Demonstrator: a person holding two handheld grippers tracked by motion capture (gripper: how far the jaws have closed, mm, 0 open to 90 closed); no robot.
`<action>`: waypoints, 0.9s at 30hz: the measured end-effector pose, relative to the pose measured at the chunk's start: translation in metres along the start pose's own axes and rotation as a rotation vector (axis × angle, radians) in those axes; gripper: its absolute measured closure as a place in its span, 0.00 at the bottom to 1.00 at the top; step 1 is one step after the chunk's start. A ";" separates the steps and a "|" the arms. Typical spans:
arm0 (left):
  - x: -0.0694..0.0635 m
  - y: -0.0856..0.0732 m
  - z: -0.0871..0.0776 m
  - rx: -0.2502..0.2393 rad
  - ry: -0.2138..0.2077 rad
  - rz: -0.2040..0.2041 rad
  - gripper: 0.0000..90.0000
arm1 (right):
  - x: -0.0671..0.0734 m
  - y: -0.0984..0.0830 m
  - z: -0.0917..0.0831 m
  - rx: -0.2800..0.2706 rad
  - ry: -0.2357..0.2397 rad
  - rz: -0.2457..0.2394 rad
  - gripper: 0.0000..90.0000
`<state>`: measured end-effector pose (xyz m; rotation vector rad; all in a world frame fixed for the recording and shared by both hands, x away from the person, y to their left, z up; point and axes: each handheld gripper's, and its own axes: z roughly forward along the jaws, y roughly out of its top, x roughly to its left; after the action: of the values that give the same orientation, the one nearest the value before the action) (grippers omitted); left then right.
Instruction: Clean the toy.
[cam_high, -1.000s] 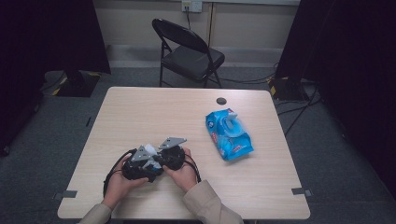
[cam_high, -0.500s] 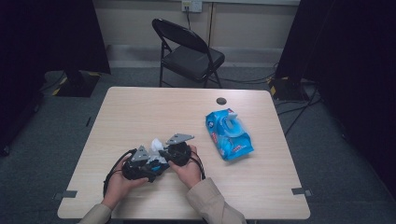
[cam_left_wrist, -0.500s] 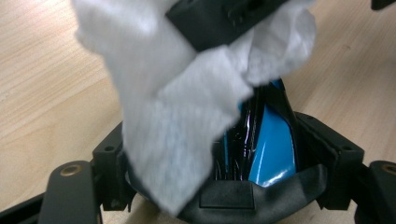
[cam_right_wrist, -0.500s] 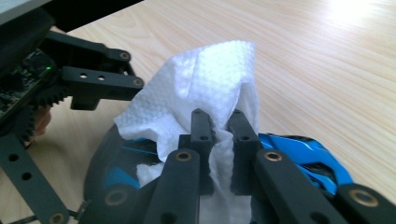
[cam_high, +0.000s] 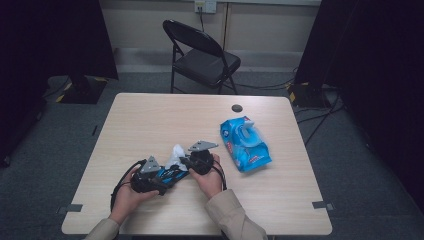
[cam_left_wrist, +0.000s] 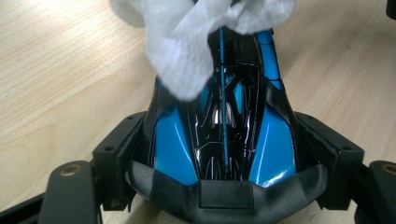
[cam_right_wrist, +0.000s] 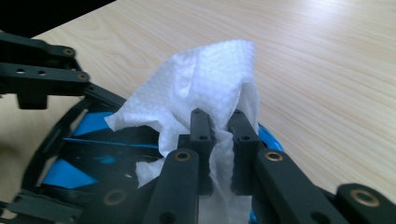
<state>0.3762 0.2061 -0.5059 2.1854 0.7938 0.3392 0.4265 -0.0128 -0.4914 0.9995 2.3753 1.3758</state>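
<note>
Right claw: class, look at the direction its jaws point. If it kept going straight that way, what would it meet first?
The right claw, shut on a white wipe, points over the blue and black toy car. Beyond the wipe, bare table probably comes next, though depth is unclear.

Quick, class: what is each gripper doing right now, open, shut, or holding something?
Left gripper: closed around the blue and black toy car body.
Right gripper: shut on the white wipe, which rests against the car.
</note>
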 end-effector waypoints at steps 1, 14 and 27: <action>0.000 0.000 0.000 -0.001 0.000 -0.001 0.27 | -0.002 -0.001 -0.001 0.001 -0.008 0.000 0.93; 0.000 0.000 0.000 0.000 0.000 0.000 0.27 | -0.019 -0.010 -0.009 -0.002 -0.076 0.007 0.92; 0.000 0.000 0.000 0.000 0.001 -0.001 0.27 | -0.033 -0.020 -0.014 0.021 -0.118 0.033 0.92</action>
<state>0.3761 0.2061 -0.5059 2.1848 0.7957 0.3392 0.4352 -0.0508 -0.5050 1.0984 2.3019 1.2673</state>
